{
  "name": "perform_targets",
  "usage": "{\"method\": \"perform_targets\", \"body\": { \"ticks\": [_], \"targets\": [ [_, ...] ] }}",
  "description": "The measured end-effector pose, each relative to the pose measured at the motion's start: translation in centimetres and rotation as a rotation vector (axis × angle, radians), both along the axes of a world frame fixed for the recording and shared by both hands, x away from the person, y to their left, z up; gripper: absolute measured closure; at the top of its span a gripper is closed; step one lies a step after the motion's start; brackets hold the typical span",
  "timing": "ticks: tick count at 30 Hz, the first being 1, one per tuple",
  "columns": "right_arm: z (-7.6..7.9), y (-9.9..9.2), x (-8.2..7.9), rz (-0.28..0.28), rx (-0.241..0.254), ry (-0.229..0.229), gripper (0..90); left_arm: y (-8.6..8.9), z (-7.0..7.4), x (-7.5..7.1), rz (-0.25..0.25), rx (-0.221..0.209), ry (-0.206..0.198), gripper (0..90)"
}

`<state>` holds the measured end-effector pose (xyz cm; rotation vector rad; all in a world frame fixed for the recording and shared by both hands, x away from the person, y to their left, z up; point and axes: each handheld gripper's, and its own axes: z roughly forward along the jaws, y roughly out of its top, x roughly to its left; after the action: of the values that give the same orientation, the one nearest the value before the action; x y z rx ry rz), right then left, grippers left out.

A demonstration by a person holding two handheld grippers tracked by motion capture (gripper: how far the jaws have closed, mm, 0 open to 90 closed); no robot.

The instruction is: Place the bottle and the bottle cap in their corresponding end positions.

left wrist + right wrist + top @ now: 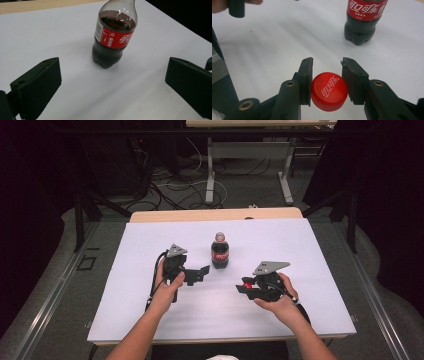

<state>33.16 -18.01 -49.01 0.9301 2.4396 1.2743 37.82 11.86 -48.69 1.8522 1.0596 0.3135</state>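
**Red cap in my right tongs, cola bottle standing uncapped**

My right tongs [327, 82] are clenched on a red bottle cap [329, 91], one black jaw pressed to each side of it, the cap's top with its white lettering facing the camera that rides on them. In the high view the same cap [247, 284] shows as a small red spot at the front of the right tongs [246, 287], held low over the white tabletop [150, 245] to the right of and nearer to me than the bottle.

The cola bottle [219, 251] stands upright near the middle of the tabletop, between my two hands and a little beyond them. It holds dark drink up to its shoulder and wears a red label with white script (from the left gripper view its top runs out of the picture, so I cannot read the neck there).

My left tongs [199, 272] are released, the jaws spread wide with bare white tabletop between them, pointing toward the bottle [113, 35] from its left. They sit near the bottle but touch nothing
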Motion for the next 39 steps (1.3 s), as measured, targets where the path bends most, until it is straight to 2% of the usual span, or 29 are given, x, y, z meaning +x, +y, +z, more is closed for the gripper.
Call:
{"method": "perform_targets", "body": {
  "ticks": [4, 9, 12, 14, 16, 17, 22, 24, 29, 30, 33, 36, 37, 39],
  "targets": [
    [-0.4, 0.7, 0.2, -0.003, -0.002, 0.013, 61.2, 1.4, 0.1, -0.7, 0.02, -0.008, -0.016, 0.7],
    [-0.9, 2.0, 0.8, 0.018, -0.006, 0.018, 61.3, 2.9, 0.0, -1.4, 0.031, 0.025, -0.041, 1.1],
    [-1.4, 2.9, 1.2, 0.036, -0.015, 0.031, 61.2, 3.6, -0.3, -1.7, 0.05, 0.031, -0.036, 1.6],
    [-1.8, 3.6, 1.5, 0.044, -0.014, 0.023, 61.2, 4.0, -0.4, -1.8, 0.058, 0.037, -0.037, 1.6],
    [-2.0, 4.2, 1.7, 0.053, -0.027, 0.039, 61.3, 4.3, -0.7, -1.8, 0.068, 0.034, -0.04, 1.6],
    [-2.3, 4.5, 1.7, 0.053, -0.023, 0.035, 61.3, 4.4, -0.7, -1.9, 0.067, 0.03, -0.027, 1.6],
    [-3.5, 5.6, 2.0, 0.073, -0.045, 0.056, 61.3, 5.0, -0.7, -1.8, 0.08, 0.02, -0.027, 2.0],
    [-4.3, 6.1, 2.1, 0.067, -0.028, 0.051, 61.2, 5.2, -0.6, -1.8, 0.079, 0.025, -0.025, 2.4],
    [-5.3, 6.7, 2.4, 0.078, -0.047, 0.062, 61.2, 5.5, -0.7, -1.8, 0.094, 0.013, -0.017, 2.7],
    [-5.7, 6.9, 2.4, 0.073, -0.039, 0.055, 61.2, 5.6, -0.8, -1.8, 0.094, 0.016, -0.015, 2.7],
    [-6.1, 7.2, 2.6, 0.078, -0.058, 0.067, 61.3, 5.6, -1.0, -1.7, 0.102, 0.009, -0.018, 2.9],
    [-6.6, 7.5, 2.8, 0.077, -0.061, 0.065, 61.2, 5.6, -1.0, -1.7, 0.095, 0.018, -0.008, 2.9],
    [-6.8, 7.5, 3.0, 0.084, -0.069, 0.05, 61.2, 5.6, -1.0, -1.7, 0.093, 0.018, -0.008, 2.9],
    [-7.1, 7.8, 3.0, 0.065, -0.059, 0.053, 61.2, 5.6, -1.0, -1.7, 0.093, 0.018, -0.008, 2.9]
  ]
}}
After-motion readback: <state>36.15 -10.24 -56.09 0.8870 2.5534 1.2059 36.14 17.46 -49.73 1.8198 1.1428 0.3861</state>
